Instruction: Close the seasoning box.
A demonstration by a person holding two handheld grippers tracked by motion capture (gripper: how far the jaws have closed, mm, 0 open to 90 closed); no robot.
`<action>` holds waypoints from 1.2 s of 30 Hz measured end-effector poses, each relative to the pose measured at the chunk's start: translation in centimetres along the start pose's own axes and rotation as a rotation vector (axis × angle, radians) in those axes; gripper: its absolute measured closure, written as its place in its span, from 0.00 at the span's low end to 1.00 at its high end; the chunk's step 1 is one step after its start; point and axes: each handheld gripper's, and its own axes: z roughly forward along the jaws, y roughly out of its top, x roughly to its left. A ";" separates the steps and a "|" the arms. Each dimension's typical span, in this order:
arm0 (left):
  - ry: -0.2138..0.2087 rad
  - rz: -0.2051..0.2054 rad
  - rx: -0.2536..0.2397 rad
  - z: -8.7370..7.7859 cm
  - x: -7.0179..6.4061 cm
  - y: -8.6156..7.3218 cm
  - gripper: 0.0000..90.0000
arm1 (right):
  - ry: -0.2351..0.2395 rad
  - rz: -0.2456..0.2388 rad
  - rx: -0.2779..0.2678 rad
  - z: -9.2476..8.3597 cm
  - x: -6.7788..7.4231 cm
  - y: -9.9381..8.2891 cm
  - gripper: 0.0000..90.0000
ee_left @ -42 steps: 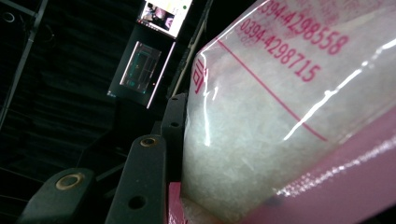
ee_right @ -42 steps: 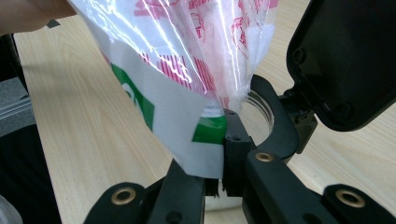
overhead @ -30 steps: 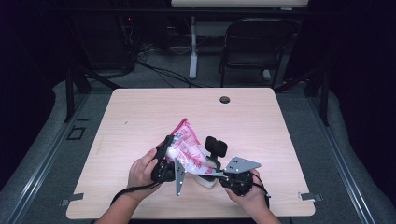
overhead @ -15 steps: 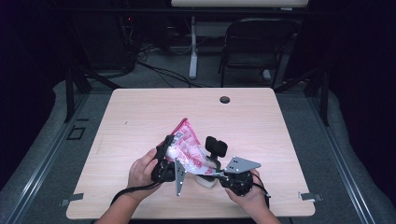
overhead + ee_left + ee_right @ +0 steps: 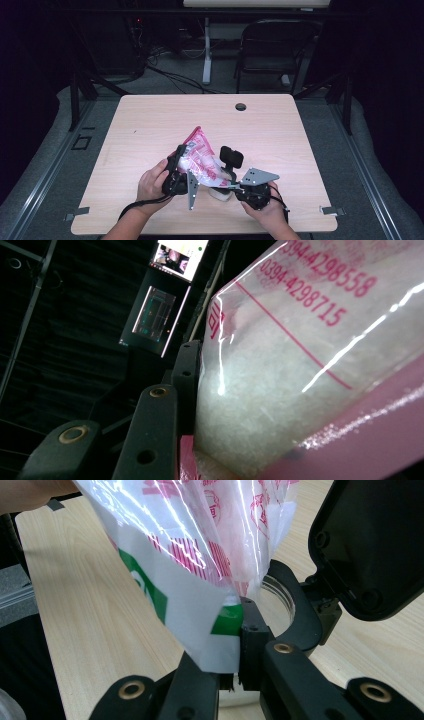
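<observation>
A clear plastic bag (image 5: 199, 154) with pink print, filled with white grains, hangs tilted above the table's front middle. My left gripper (image 5: 181, 162) is shut on its fat upper part; in the left gripper view one black jaw presses into the bag (image 5: 310, 365) and the other jaw is hidden behind it. My right gripper (image 5: 234, 652) is shut on the bag's thin lower edge (image 5: 200, 625), right over the mouth of a clear glass jar (image 5: 282, 592). The jar's black flip lid (image 5: 370, 545) stands open beside it. In the high view the jar (image 5: 219, 193) sits under the bag.
The light wooden table (image 5: 150, 120) has a round cable hole (image 5: 240, 106) near its far edge. A dark chair (image 5: 272, 50) and cables stand beyond the table. Both hands hold the grippers close to the near edge.
</observation>
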 end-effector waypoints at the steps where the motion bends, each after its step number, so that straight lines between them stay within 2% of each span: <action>1: 0.001 0.000 0.000 0.0 0.0 0.0 0.74 | -0.001 0.001 -0.001 0.0 0.0 0.0 0.98; 36: 0.012 0.007 -0.006 -0.1 0.2 0.0 0.74 | -0.001 -0.003 -0.001 0.1 0.0 0.0 0.98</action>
